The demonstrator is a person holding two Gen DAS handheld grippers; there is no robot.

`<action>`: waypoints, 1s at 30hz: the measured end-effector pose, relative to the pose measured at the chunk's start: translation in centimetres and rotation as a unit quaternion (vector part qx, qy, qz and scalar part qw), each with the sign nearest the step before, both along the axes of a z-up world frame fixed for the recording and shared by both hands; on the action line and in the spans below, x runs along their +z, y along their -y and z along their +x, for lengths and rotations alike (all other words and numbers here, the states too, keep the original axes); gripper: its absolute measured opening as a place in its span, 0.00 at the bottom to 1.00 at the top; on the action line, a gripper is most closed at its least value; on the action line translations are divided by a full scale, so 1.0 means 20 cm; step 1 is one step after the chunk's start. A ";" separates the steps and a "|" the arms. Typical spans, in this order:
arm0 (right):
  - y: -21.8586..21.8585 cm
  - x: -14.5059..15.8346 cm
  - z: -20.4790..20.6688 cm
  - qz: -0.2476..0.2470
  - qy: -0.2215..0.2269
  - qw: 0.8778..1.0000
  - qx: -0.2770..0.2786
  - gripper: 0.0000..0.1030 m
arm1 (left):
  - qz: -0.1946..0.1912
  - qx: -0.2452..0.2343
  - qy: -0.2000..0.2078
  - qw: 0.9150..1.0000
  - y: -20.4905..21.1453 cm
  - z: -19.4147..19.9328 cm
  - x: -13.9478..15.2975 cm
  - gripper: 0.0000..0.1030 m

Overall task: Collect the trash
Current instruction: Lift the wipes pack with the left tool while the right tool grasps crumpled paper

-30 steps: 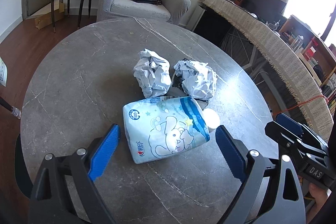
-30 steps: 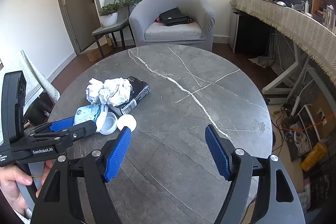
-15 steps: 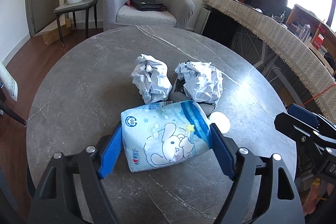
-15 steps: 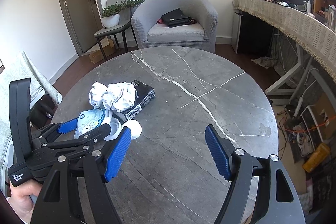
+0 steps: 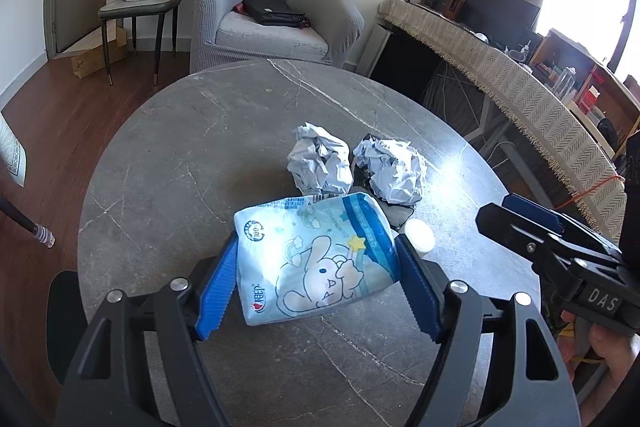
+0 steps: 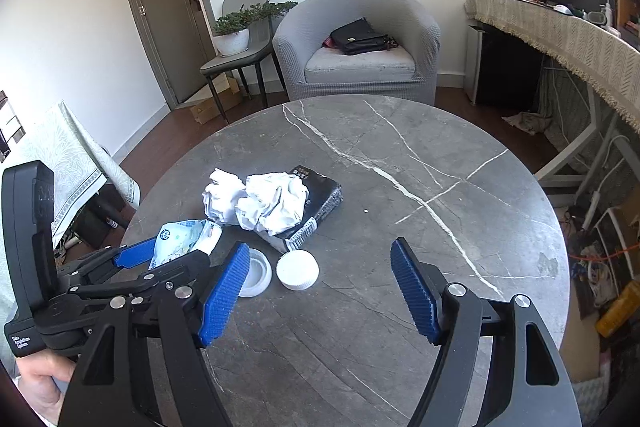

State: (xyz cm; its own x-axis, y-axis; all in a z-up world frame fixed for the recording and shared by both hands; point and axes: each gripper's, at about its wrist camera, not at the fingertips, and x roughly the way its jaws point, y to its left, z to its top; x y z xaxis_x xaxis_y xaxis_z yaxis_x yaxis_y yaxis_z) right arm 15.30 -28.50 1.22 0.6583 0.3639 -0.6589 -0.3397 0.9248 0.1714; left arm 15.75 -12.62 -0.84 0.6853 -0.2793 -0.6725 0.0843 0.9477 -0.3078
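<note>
The left gripper [image 5: 318,283] has just been closing, and the light-blue cartoon-printed packet [image 5: 316,259] is clamped between its blue pads on the grey marble table [image 5: 180,163]. Just beyond the packet, two crumpled paper balls [image 5: 320,163] are seen beside a black packet [image 6: 320,195]; a white cap [image 6: 298,271] and a white lid [image 6: 256,273] lie close by. The right gripper [image 6: 320,291] is held with jaws wide and empty over bare tabletop.
</note>
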 end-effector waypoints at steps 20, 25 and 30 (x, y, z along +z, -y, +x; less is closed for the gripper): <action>-0.25 -0.06 0.15 -0.009 -0.011 1.000 0.007 0.62 | -0.015 0.012 0.017 1.000 -0.28 -0.09 0.08 0.75; -0.27 -0.09 0.19 -0.020 -0.018 1.000 -0.012 0.60 | -0.013 0.015 0.020 1.000 -0.34 -0.11 0.09 0.75; -0.29 -0.11 0.23 -0.028 -0.025 0.999 -0.021 0.52 | -0.011 0.018 0.024 0.999 -0.42 -0.13 0.10 0.75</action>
